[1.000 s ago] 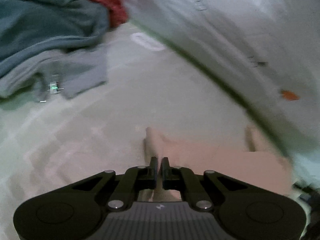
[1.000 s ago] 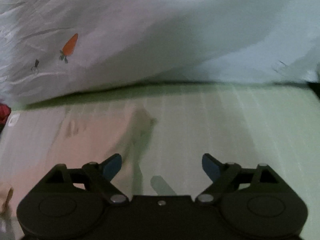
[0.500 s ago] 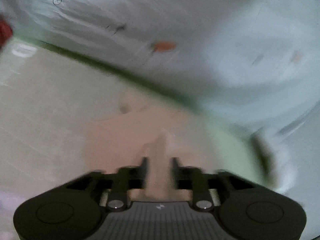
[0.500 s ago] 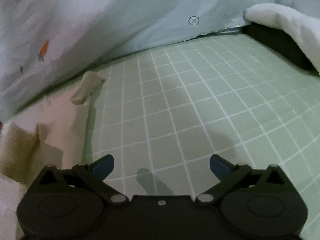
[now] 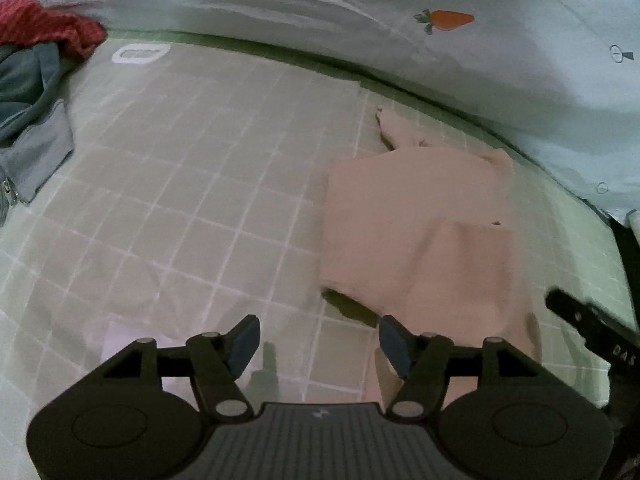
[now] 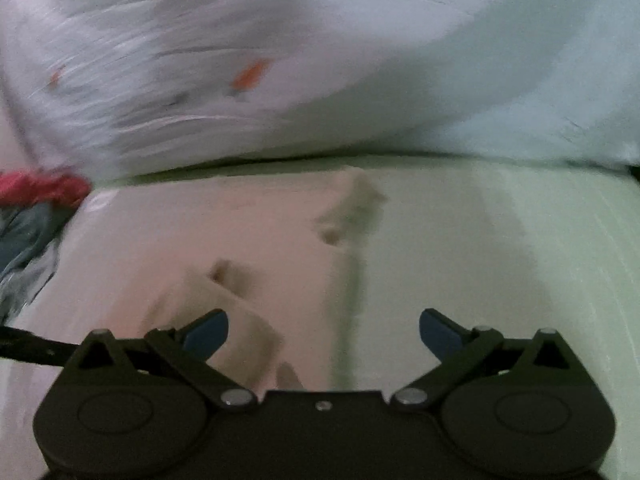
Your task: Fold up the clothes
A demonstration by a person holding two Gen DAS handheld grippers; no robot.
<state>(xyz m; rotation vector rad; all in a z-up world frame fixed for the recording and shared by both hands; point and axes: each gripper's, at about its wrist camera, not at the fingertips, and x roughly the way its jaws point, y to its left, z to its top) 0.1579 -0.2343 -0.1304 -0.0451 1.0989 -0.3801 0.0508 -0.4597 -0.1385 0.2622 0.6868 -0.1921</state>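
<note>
A: Where is the garment?
B: The pink cloth (image 5: pixel 420 232) lies partly folded on the green checked sheet (image 5: pixel 208 184), right of centre in the left wrist view. One corner is turned over on top.

A: And the left gripper (image 5: pixel 318 344)?
B: At the bottom of the frame, jaws opening, nothing between them. The right-hand finger sits just over the cloth's edge.

A: The right gripper (image 6: pixel 323 332)?
B: Spread wide and empty, hovering over the cloth (image 6: pixel 248 248); that view is blurred.

A: Anything else?
B: A white quilt (image 5: pixel 500 60) with a carrot print along the top, and a pile of clothes (image 5: pixel 36 76), red and grey-blue, at the upper left.
</note>
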